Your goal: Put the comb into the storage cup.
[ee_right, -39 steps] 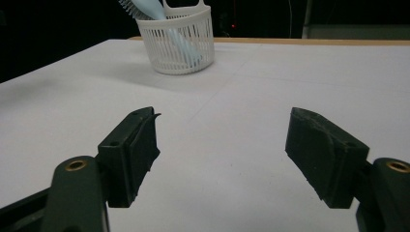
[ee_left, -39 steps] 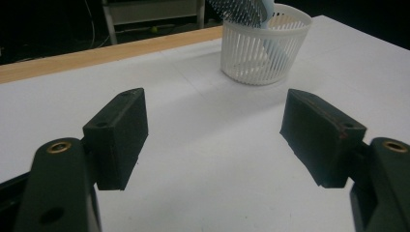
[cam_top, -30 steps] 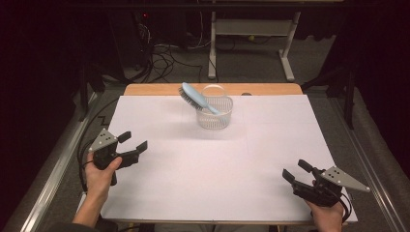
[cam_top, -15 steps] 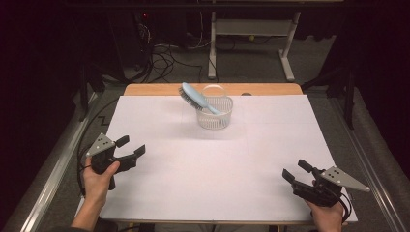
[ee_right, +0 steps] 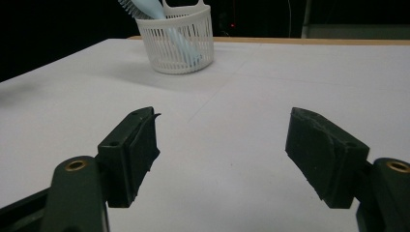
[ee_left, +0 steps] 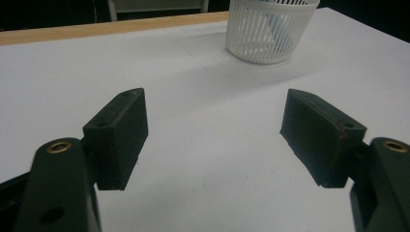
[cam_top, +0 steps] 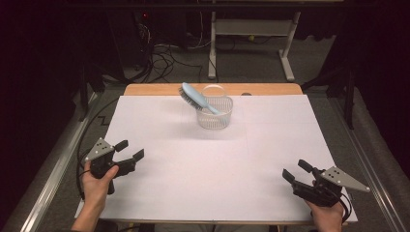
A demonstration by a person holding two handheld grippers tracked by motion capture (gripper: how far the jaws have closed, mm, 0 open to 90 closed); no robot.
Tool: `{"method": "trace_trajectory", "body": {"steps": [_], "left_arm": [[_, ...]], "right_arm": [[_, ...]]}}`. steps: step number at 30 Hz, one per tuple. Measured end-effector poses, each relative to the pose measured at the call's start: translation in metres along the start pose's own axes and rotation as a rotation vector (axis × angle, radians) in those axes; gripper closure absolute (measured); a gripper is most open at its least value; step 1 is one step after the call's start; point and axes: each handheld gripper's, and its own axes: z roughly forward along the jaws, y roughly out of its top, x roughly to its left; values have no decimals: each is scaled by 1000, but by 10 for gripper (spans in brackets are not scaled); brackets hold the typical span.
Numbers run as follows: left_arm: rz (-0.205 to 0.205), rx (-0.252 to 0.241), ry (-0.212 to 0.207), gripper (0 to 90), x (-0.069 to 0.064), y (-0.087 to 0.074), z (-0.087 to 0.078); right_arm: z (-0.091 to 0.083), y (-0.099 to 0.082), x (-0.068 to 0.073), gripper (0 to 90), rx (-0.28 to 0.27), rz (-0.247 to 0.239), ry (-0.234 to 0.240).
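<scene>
From the high view, the left gripper (cam_top: 130, 150) and the right gripper (cam_top: 296, 170) sit low over the white worktop (cam_top: 193, 188), fingers apart and holding nothing. The basket (cam_top: 215, 114) with a blue brush (cam_top: 193, 96) stands far ahead of both.

In the left gripper view, the basket (ee_left: 270, 30) is ahead, right of the fingers.

In the right gripper view, the basket (ee_right: 179, 41) is ahead, left of the fingers.

Basket (cam_top: 215, 112): white, vertical slat pattern. Hairbrush (cam_top: 196, 98) in it: pale blue, dark bristles. Table (cam_top: 203, 188) cover: plain white; tan wood strip (cam_top: 154, 89) at 12 o'clock edge.
</scene>
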Motion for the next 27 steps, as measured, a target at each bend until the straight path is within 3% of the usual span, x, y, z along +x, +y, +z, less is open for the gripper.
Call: {"method": "trace_trajectory", "body": {"steps": [11, 27], "left_arm": [[-1, -2, 9, 251, 2, -8, -2], [-44, -2, -5, 245, 1, -27, -1]], "right_arm": [[0, 0, 0, 275, 1, 2, -1], [-1, 0, 0, 273, -3, 11, -10]]}}
